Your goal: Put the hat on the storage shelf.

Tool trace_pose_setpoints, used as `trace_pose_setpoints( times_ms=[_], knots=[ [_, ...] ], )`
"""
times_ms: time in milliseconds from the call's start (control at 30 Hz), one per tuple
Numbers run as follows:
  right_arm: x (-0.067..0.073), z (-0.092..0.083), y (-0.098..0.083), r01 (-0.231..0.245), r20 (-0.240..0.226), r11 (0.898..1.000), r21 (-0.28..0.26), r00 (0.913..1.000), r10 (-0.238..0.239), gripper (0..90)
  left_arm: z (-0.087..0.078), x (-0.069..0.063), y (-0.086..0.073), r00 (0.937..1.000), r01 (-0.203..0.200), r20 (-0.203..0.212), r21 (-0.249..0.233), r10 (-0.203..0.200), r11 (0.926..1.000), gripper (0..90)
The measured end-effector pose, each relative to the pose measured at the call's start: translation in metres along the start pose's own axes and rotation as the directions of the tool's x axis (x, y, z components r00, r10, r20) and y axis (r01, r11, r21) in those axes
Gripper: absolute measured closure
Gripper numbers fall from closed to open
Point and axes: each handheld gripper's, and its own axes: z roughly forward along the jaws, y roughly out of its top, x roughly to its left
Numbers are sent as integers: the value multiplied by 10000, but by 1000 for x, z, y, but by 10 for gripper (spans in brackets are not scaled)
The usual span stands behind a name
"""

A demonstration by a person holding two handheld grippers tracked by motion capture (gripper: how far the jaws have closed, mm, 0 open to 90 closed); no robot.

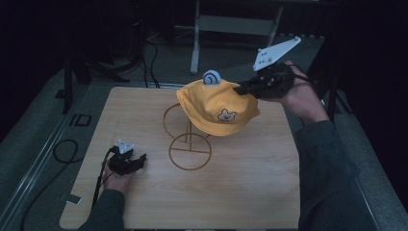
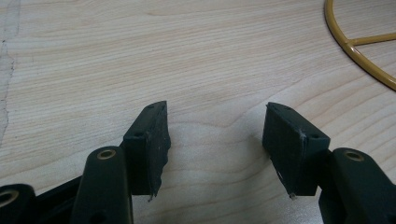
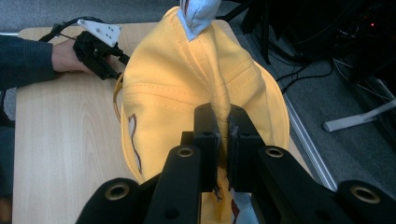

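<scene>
A yellow cap (image 1: 215, 106) with a small cartoon face and a blue-white ear sits over the top of a gold wire stand (image 1: 189, 147) on the wooden table (image 1: 144, 110). My right gripper (image 1: 239, 89) is shut on a pinched fold of the cap (image 3: 196, 74) at its right back side; in the right gripper view the fabric ridge runs up from between the jaws (image 3: 223, 126). My left gripper (image 1: 139, 160) rests low over the table's front left, jaws apart with bare wood between them (image 2: 215, 135). The stand's round base (image 2: 359, 46) lies to its right.
Black cables (image 1: 62, 149) trail off the table's left side onto the grey floor. A white table leg (image 1: 196, 43) stands behind the table. The front and right parts of the tabletop are bare wood.
</scene>
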Motion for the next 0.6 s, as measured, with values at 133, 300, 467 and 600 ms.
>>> trace_pose_setpoints(
  times_ms=[133,300,467,600],
  knots=[
    [2,8,8,95,-21,10000,9,10000,-95,845,0,0,0,10000,-5,0,6,5,10000,412],
    [6,19,16,119,-140,9999,68,9998,-118,842,0,0,0,10000,-4,4,-4,4,10000,412],
    [10,36,26,221,-400,9995,222,9990,-212,836,0,0,0,10000,0,8,0,0,10000,412],
    [16,52,36,401,-471,9980,492,9982,-378,834,0,0,0,10000,-14,-10,-8,14,10000,412]
  ],
)
